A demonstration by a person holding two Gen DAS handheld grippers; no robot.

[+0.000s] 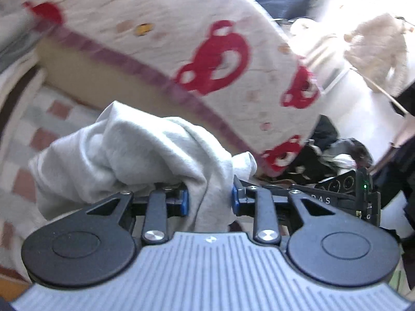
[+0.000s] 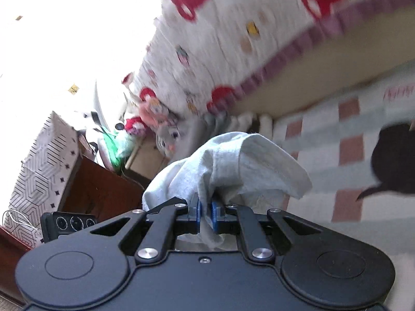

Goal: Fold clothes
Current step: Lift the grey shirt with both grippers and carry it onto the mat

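Both grippers have a bite of the same pale grey, soft jersey garment [image 1: 122, 153]. The left gripper [image 1: 208, 198] has a thick bunch of it between its blue pads, jaws fairly wide around the wad, so I'd call that grasping. The right gripper [image 2: 205, 216] is clamped nearly closed on a thinner fold of that cloth [image 2: 233, 163].

My guess is the two-point hold is there to lift the piece and spread it out, since it's bunched and hanging off both sets of fingers, not flat on anything. How far along the folding is, I can't say.

Below is a white bedspread with pink and grey checks [image 2: 345, 150], next to a cream quilt with red cartoon prints and a purple trim [image 1: 181, 41]. The room's cluttered: a stuffed grey bunny toy [image 2: 168, 140], a patterned white paper bag [image 2: 41, 165], and a brown wooden cabinet [image 2: 98, 189], with strong window glare.
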